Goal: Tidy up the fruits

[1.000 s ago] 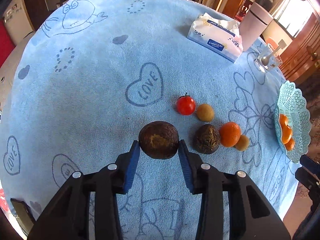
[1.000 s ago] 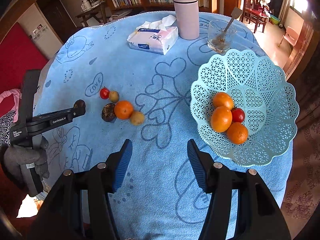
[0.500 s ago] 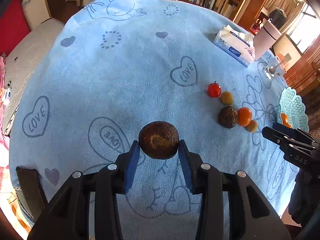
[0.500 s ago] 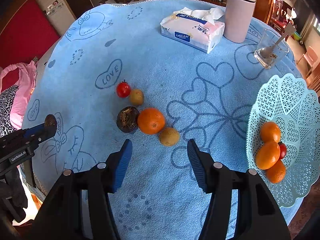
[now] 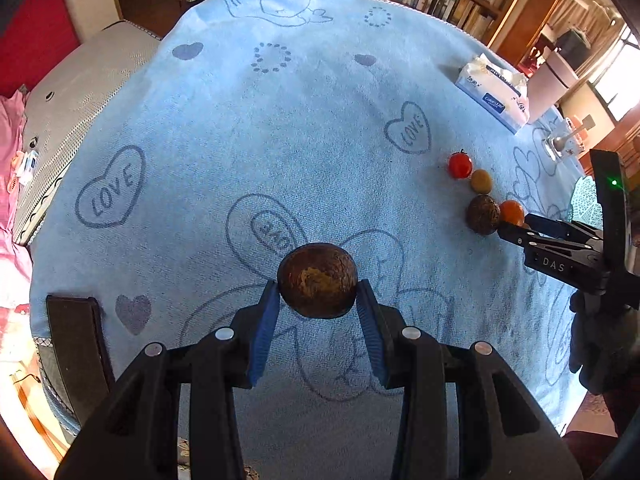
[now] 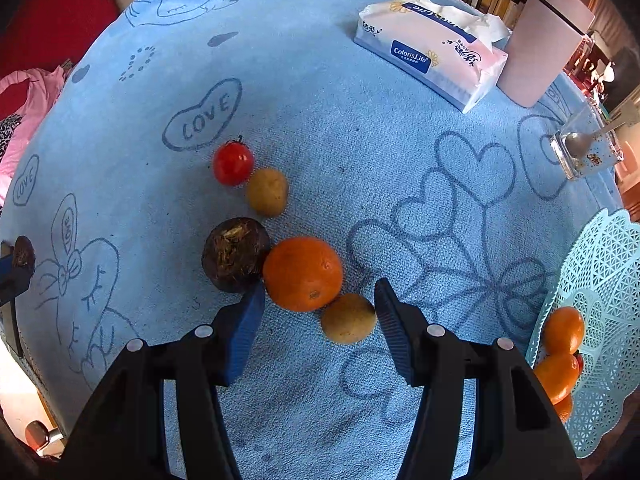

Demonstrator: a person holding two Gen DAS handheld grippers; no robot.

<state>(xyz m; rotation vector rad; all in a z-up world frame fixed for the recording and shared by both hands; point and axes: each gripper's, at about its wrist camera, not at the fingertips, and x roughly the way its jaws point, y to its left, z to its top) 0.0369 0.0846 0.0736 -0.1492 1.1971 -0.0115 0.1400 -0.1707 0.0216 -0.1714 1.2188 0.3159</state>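
My left gripper [image 5: 318, 298] is shut on a dark brown round fruit [image 5: 317, 280] and holds it above the blue cloth, far left of the fruit row. My right gripper [image 6: 320, 294] is open, low over the cloth, its jaws on either side of an orange [image 6: 303, 273] and a small tan fruit [image 6: 348, 318]. Beside them lie a second dark brown fruit [image 6: 235, 254], another tan fruit [image 6: 267, 191] and a red tomato [image 6: 233, 162]. The teal lattice basket [image 6: 600, 280] at right holds several oranges [image 6: 563, 330].
A tissue pack [image 6: 430, 50], a pink tumbler [image 6: 542, 38] and a glass with a spoon [image 6: 586, 148] stand at the back right. The right gripper shows in the left wrist view [image 5: 516, 232] by the fruit row. A dark object [image 5: 76, 344] sits at the cloth's near left edge.
My left gripper has drawn back and left from the fruit row with the brown fruit. My right gripper has moved left from the basket and come down around the orange and tan fruit.
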